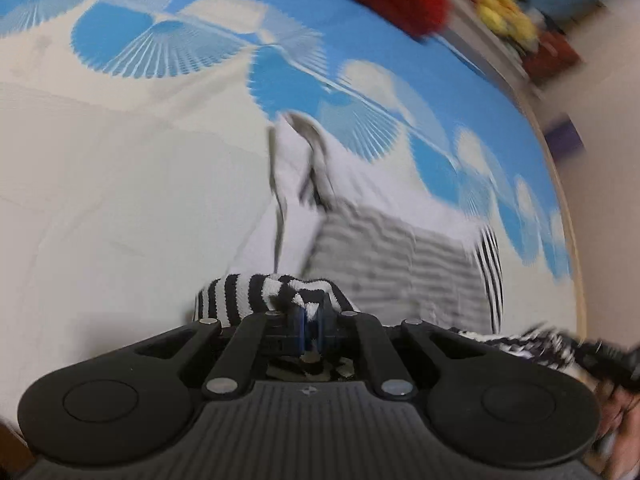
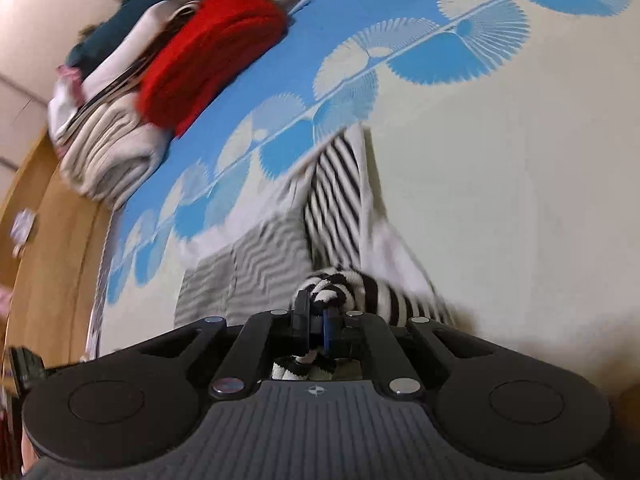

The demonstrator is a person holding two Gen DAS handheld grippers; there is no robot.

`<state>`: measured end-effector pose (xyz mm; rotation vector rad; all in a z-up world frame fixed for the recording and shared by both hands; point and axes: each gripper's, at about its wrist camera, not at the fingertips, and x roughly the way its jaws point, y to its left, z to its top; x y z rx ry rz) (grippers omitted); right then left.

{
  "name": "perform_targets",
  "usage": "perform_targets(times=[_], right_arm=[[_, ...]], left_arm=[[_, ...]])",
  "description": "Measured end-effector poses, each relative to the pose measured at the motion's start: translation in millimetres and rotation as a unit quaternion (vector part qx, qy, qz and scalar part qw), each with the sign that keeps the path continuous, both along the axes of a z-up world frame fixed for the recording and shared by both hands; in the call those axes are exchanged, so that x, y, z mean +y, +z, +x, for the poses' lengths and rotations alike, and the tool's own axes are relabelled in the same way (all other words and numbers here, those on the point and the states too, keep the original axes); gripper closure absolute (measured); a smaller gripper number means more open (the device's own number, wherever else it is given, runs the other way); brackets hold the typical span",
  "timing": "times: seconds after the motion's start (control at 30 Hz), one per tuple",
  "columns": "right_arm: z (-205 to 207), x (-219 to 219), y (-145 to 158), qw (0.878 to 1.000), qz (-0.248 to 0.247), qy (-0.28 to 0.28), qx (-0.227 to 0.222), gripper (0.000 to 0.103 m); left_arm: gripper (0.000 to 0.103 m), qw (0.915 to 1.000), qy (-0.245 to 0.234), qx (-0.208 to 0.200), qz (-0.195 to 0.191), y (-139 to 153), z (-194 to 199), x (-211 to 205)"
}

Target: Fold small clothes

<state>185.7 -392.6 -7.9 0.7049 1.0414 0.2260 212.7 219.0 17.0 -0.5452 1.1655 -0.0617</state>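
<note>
Here, left gripper (image 1: 310,312) pinched tight on a bunched edge of the black-and-white striped knit garment (image 1: 400,256), right gripper (image 2: 316,312) clamped likewise on another edge, cloth draped over the blue-and-cream fan-patterned bedsheet (image 2: 500,200), red folded knit (image 2: 212,52) on a clothes stack beyond.

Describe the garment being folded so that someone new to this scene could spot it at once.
Start at the blue-and-cream patterned sheet on the bed. The striped garment lies near its middle, pinched by the left gripper and the right gripper. Its black-and-white stripes set it apart from the plain red and beige clothes in the stack at the bed's edge.
</note>
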Motion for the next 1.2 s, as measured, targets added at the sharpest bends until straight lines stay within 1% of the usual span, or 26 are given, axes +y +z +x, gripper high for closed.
perform_targets(times=[0.07,0.13,0.17,0.2,0.23,0.27,0.3,0.33,0.37,0.4,0.47,0.53,0.6,0.63,0.7,0.73,0.77,0.8,0.83,0.87,0.93,0.97,1.0,1.07,1.13,1.2], right_arm=[[40.7,4.8,-12.1,1.0,-0.016,-0.019,-0.013,0.096],[63.3,0.0,-25.4,0.998,-0.019,-0.062,-0.02,0.087],[65.9,-4.0,-30.3,0.996,-0.02,-0.079,-0.038,0.081],[66.7,-6.5,-34.4,0.994,-0.037,-0.084,-0.059,0.074],[67.7,-6.2,-38.2,0.993,-0.06,-0.081,-0.061,0.071],[73.5,-5.1,-41.7,0.992,-0.089,-0.072,-0.044,0.064],[77.8,-4.4,-43.4,0.992,-0.099,-0.058,-0.046,0.063],[82.6,-2.4,-44.1,0.993,-0.102,-0.032,-0.059,0.062],[86.4,1.2,-44.9,0.992,-0.108,-0.003,-0.064,0.056],[89.2,5.8,-46.8,0.991,-0.116,0.03,-0.066,0.049],[91.6,16.9,-53.4,0.984,-0.132,0.103,-0.067,0.042],[90.8,30.2,-58.9,0.972,-0.164,0.149,-0.074,0.042],[93.4,41.0,-66.1,0.964,-0.19,0.169,-0.075,0.041],[95.9,46.6,-68.7,0.961,-0.203,0.171,-0.077,0.041],[101.1,53.7,-70.2,0.957,-0.22,0.164,-0.093,0.043],[103.9,55.9,-68.1,0.955,-0.223,0.165,-0.101,0.044],[105.3,59.4,-67.8,0.953,-0.224,0.17,-0.109,0.048],[108.1,62.4,-67.8,0.952,-0.223,0.177,-0.114,0.062],[110.7,64.3,-68.4,0.951,-0.216,0.188,-0.115,0.073],[113.8,66.2,-67.0,0.951,-0.21,0.197,-0.116,0.096],[118.2,68.1,-54.7,0.949,-0.211,0.184,-0.144,0.097],[122.0,65.4,-45.5,0.953,-0.198,0.164,-0.162,0.097],[125.1,61.8,-38.9,0.958,-0.181,0.141,-0.174,0.097],[131.4,57.4,-29.0,0.962,-0.162,0.095,-0.197,0.097],[137.5,66.1,-30.1,0.957,-0.187,0.083,-0.208,0.097],[146.8,76.5,-42.0,0.954,-0.213,0.086,-0.191,0.097]], left_arm=[[0.085,0.999,0.042,0.001,-0.012,-13.7,31.3,12.5],[0.072,0.9972,0.07,-0.025,-0.01,-17.9,40.6,21.7],[0.064,0.9966,0.071,-0.042,-0.006,-18.8,39.9,24.1],[0.063,0.9971,0.061,-0.045,0.002,-20.9,40.3,25.0],[0.062,0.9982,0.046,-0.035,0.015,-21.8,43.7,24.4],[0.059,0.9982,0.025,-0.045,0.032,-18.7,45.2,21.8],[0.055,0.9969,-0.001,-0.063,0.048,-16.6,47.9,17.6],[0.039,0.9945,-0.033,-0.078,0.062,-16.5,50.1,12.3],[0.027,0.9922,-0.059,-0.081,0.075,-18.8,52.0,7.8],[0.025,0.9896,-0.086,-0.074,0.088,-22.8,54.3,2.1],[0.025,0.9828,-0.128,-0.066,0.116,-31.9,60.9,-9.5],[0.025,0.9763,-0.147,-0.068,0.143,-40.4,67.5,-20.6],[0.025,0.9721,-0.153,-0.075,0.162,-46.6,76.3,-27.9],[0.026,0.9709,-0.151,-0.081,0.167,-47.8,80.4,-30.7],[0.034,0.9711,-0.148,-0.09,0.164,-49.8,86.6,-35.2],[0.053,0.9723,-0.15,-0.089,0.155,-50.5,90.6,-36.1],[0.08,0.9737,-0.155,-0.086,0.143,-50.8,93.4,-36.5],[0.092,0.9749,-0.159,-0.081,0.133,-51.3,96.1,-37.7],[0.099,0.9745,-0.158,-0.082,0.137,-49.9,98.7,-37.0],[0.099,0.9738,-0.152,-0.092,0.142,-46.5,101.4,-35.7],[0.1,0.9768,-0.111,-0.129,0.13,-29.1,102.9,-24.6],[0.1,0.9774,-0.083,-0.154,0.12,-20.0,103.7,-18.2],[0.1,0.9752,-0.06,-0.178,0.117,-12.5,104.0,-15.1],[0.1,0.9664,-0.033,-0.214,0.139,-5.0,106.6,-20.6],[0.1,0.9631,-0.021,-0.208,0.169,-10.9,115.3,-33.4],[0.1,0.9647,-0.02,-0.178,0.193,-26.8,125.1,-44.0]])
